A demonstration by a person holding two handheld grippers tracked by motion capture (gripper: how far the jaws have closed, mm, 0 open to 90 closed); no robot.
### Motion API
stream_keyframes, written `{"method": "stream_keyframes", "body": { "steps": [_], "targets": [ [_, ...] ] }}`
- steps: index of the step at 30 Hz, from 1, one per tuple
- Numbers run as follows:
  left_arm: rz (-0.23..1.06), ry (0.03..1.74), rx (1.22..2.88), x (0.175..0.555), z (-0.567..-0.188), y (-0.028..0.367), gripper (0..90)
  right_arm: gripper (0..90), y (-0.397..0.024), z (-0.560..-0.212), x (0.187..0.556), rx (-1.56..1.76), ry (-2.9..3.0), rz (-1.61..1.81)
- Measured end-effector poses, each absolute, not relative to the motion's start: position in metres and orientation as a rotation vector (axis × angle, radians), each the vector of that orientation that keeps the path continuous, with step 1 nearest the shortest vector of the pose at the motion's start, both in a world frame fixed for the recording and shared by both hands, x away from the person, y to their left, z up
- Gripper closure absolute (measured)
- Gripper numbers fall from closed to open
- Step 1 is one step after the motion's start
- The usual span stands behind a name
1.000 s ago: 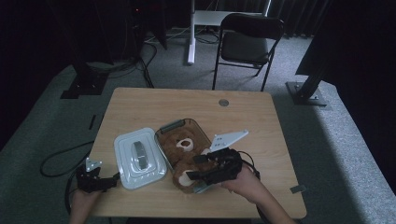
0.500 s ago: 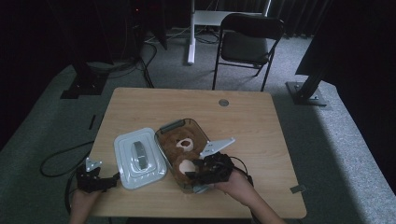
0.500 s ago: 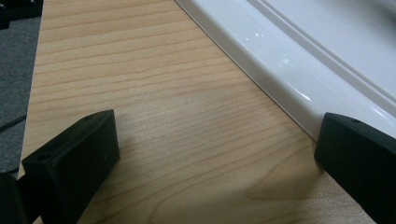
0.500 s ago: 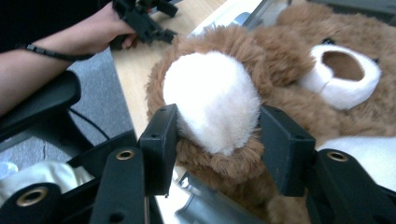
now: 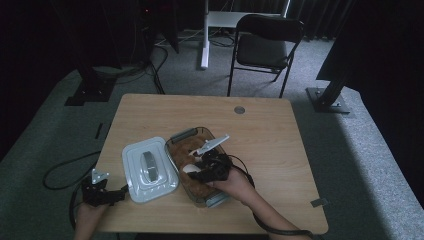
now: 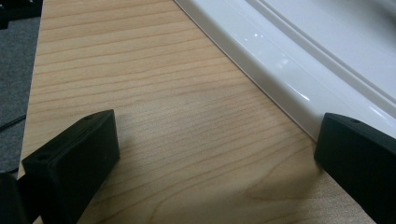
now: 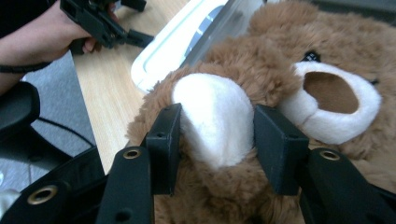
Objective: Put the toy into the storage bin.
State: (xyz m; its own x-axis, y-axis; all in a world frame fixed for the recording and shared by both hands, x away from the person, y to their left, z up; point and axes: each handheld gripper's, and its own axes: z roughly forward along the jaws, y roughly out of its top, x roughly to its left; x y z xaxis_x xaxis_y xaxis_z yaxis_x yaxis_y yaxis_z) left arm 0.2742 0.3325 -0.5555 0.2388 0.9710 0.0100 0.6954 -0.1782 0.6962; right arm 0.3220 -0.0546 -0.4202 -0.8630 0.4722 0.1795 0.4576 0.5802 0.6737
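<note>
1. High view: a clear container stood mid-bench, holding a brown plush bear; its white lid lay flat just beside it, to the left. The right hand-held gripper sat over the container, on the bear. The left hand-held gripper rested at the near-left bench edge, close to the lid. Risk, as judged: a lift on the plush alone could drag the light container along or tip it

2. Left gripper view: the left hand-held gripper was released, jaws wide apart with bare wood between them; the lid's rim ran touching or just beside one jaw. Risk: a forward nudge would push the lid across the bench

3. Right gripper view: the right hand-held gripper was clenched on a white-padded paw of the bear, the muzzle just beside. Risk: soft pile compresses, so the paw could slip free, or the bear could swing and catch on the container wall
</note>
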Motion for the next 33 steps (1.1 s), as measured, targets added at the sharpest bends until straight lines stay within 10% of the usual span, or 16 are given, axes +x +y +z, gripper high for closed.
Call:
{"method": "stream_keyframes", "body": {
  "steps": [19, 33],
  "targets": [
    [0.632, 1.52, 1.951, 0.274, -0.555, 0.332, 0.6, 54.1, 0.001, -0.44, 0.332, 0.599, 2.901, 0.57],
    [0.628, 1.521, 1.952, 0.274, -0.555, 0.332, 0.6, 35.1, -0.045, -0.407, 0.332, 0.746, 2.832, 1.033]
  ]
}}
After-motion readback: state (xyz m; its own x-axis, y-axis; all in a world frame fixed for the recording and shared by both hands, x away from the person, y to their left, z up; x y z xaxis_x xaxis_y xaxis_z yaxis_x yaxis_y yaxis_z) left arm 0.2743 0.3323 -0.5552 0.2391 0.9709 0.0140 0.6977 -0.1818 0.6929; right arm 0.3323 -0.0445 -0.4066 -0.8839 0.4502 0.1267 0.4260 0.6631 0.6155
